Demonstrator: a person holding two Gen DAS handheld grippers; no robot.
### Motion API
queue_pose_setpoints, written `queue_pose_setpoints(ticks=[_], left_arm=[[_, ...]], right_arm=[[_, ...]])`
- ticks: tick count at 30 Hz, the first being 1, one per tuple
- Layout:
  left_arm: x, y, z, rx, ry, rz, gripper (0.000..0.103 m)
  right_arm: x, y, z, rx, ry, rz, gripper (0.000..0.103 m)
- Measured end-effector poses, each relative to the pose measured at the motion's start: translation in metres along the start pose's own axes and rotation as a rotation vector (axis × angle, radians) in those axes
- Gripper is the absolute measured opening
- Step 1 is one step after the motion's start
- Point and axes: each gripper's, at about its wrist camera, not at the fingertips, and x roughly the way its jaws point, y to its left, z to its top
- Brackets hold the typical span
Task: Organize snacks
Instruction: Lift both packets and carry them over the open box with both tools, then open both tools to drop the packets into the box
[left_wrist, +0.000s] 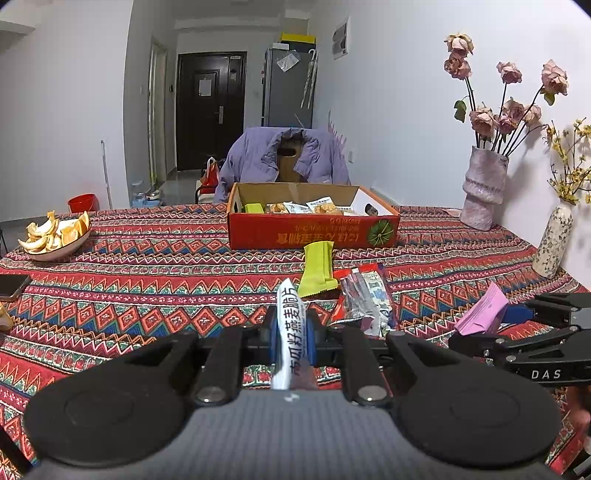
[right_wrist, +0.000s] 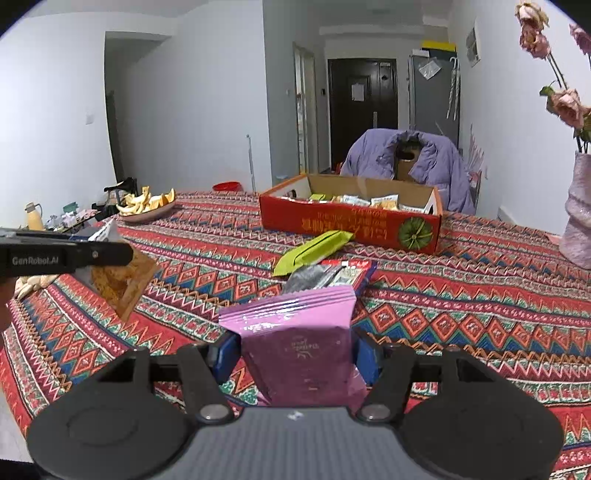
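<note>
My left gripper (left_wrist: 291, 334) is shut on a white oat-crisp packet (left_wrist: 291, 325), held edge-on above the patterned tablecloth (left_wrist: 147, 266). The same packet (right_wrist: 120, 284) shows its orange-brown face at the left of the right wrist view. My right gripper (right_wrist: 295, 354) is shut on a pink-purple snack pouch (right_wrist: 299, 339), also seen as a pink pouch (left_wrist: 482, 315) in the left wrist view. Ahead stands a red cardboard box (left_wrist: 314, 230) (right_wrist: 351, 225) holding several snack packets. Before it lie a lime-green packet (left_wrist: 317, 267) (right_wrist: 314, 251) and a red-and-clear packet (left_wrist: 364, 295) (right_wrist: 332, 275).
A plate of orange peels (left_wrist: 55, 236) (right_wrist: 147, 205) sits at the left. A pink vase with dried roses (left_wrist: 482, 184) and a small floral bottle (left_wrist: 552, 240) stand at the right. A phone (left_wrist: 13, 286) lies at the left edge. A chair draped with a purple jacket (left_wrist: 284, 155) is behind the box.
</note>
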Motion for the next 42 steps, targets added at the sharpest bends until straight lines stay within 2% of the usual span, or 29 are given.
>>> queue_pose_setpoints(ticks=[10,14,19,21,23,25,27,29,31,33,36,38,39,40,42], left_arm=[[0.026,0.005,0.024,-0.016,0.008,-0.051,0.015],[0.058,0.005,0.060,0.020,0.028,-0.097,0.015],[0.132,0.007,0.127,0.035,0.096,-0.101,0.015],[0.163,0.007,0.154,0.039,0.091,-0.089,0.015],[0.201,0.006,0.179,0.040,0.088,-0.085,0.016],[0.246,0.008,0.200,0.025,0.122,-0.089,0.016],[0.290,0.013,0.214,-0.038,0.172,-0.058,0.016],[0.332,0.015,0.222,-0.071,0.222,-0.075,0.016],[0.372,0.014,0.227,-0.113,0.261,-0.061,0.016],[0.400,0.016,0.228,-0.171,0.288,-0.081,0.016],[0.427,0.013,0.226,-0.230,0.309,-0.120,0.016],[0.443,0.006,0.223,-0.240,0.330,-0.131,0.018],[0.449,0.001,0.220,-0.229,0.335,-0.137,0.029],[0.454,-0.002,0.218,-0.212,0.344,-0.145,0.047],[0.458,-0.008,0.212,-0.187,0.361,-0.153,0.062]], right_arm=[[0.009,-0.020,0.017,0.065,-0.009,0.046,0.062],[0.021,-0.041,0.054,0.080,-0.034,0.097,0.062],[0.060,-0.081,0.123,0.082,-0.072,0.093,0.062],[0.087,-0.102,0.156,0.107,-0.082,0.118,0.062],[0.122,-0.123,0.185,0.148,-0.055,0.120,0.062],[0.170,-0.148,0.213,0.180,-0.007,0.098,0.062],[0.223,-0.172,0.233,0.223,0.051,0.053,0.062],[0.269,-0.193,0.245,0.275,0.118,0.027,0.062],[0.311,-0.210,0.251,0.316,0.175,0.002,0.062],[0.345,-0.219,0.255,0.322,0.210,-0.056,0.062],[0.379,-0.230,0.254,0.347,0.258,-0.096,0.062],[0.394,-0.236,0.251,0.373,0.275,-0.104,0.063],[0.399,-0.239,0.250,0.389,0.278,-0.104,0.066],[0.402,-0.240,0.249,0.394,0.276,-0.101,0.070],[0.403,-0.241,0.251,0.390,0.266,-0.116,0.077]])
